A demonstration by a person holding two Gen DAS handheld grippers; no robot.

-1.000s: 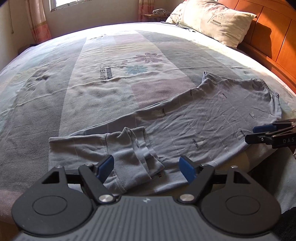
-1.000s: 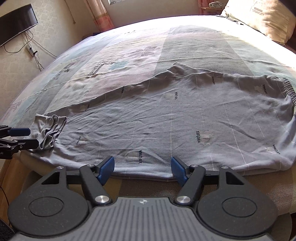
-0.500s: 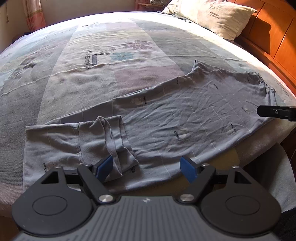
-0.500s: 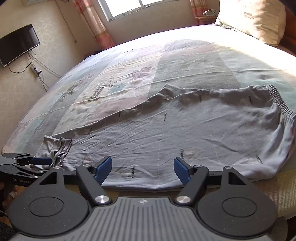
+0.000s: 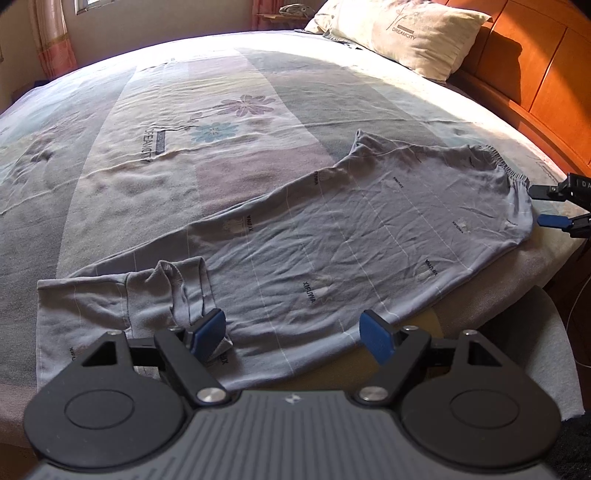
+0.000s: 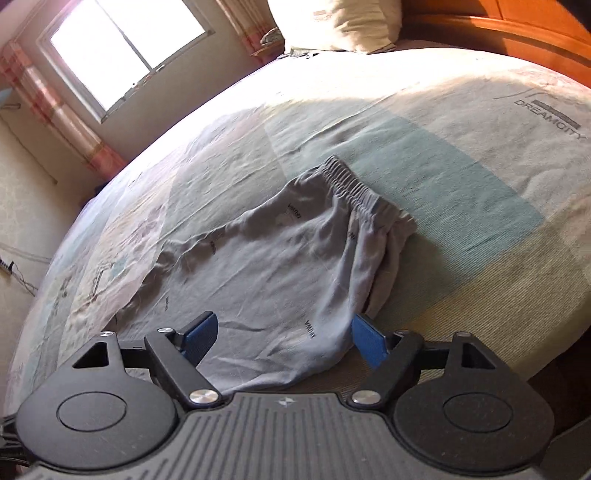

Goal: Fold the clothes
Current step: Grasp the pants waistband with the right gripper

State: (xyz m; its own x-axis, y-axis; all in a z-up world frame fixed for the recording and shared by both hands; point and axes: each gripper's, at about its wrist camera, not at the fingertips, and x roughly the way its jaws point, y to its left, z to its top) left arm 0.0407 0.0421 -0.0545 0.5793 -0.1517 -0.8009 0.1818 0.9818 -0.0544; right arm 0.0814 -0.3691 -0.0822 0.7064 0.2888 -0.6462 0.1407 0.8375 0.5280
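Grey trousers (image 5: 332,236) lie lengthwise along the near edge of the bed (image 5: 166,110), one leg over the other, cuffs bunched at left, waistband (image 6: 354,184) at right. Left tongs (image 5: 295,332) and right tongs (image 6: 282,334) both spread apart, holding nothing. Crosswise folds remain.

Right gripper (image 5: 554,206): cut off by the left wrist view's right edge, body out of sight. Trousers (image 6: 280,280): leg ends hidden behind the gripper body in the right wrist view. Pillow (image 6: 332,22): top cropped. Small item on bedside shelf (image 5: 293,8): unidentifiable.
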